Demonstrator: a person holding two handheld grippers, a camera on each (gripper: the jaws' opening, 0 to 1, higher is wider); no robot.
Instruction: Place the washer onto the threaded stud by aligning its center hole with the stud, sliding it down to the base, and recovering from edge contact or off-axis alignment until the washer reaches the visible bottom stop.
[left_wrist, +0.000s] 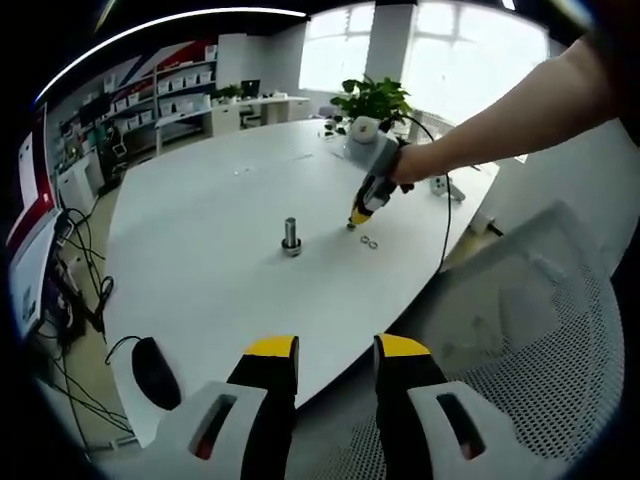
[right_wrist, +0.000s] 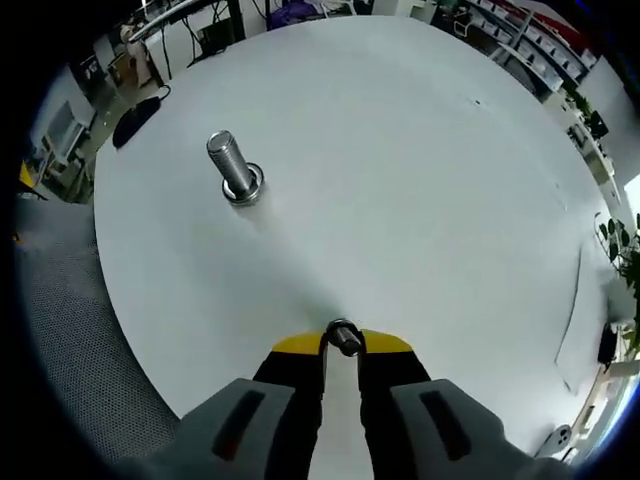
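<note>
A: Left gripper view. What do we record for our own gripper?

B: The left gripper (left_wrist: 336, 372) sits at the bottom of the view, over the near edge of the white table (left_wrist: 200, 250). Its two yellow-tipped jaws stand apart with nothing between them: open and unloaded.

A: And the stud?

B: The threaded stud (left_wrist: 291, 236) stands upright on its round base near the middle of the table. Beyond it and to its right we see the right gripper (left_wrist: 361, 214), held by a person's hand (left_wrist: 404, 166), its tip down close to the table surface. Two loose washers (left_wrist: 369, 241) lie on the table just beside that tip, well apart from the stud. A potted plant (left_wrist: 372, 103) stands at the far edge, a dark mouse (left_wrist: 156, 372) at the near left edge, and a mesh chair (left_wrist: 520, 330) at the right.

A: Right gripper view. Jaw state?

B: The right gripper (right_wrist: 343, 345) has its jaws drawn nearly together, pinching a washer (right_wrist: 344, 337) at the tips. The washer is held on edge between the yellow pads.

A: Position relative to the stud?

B: The threaded stud (right_wrist: 234, 168) appears up and to the left of the tips, well apart from the held washer. The washer is not on the stud.
</note>
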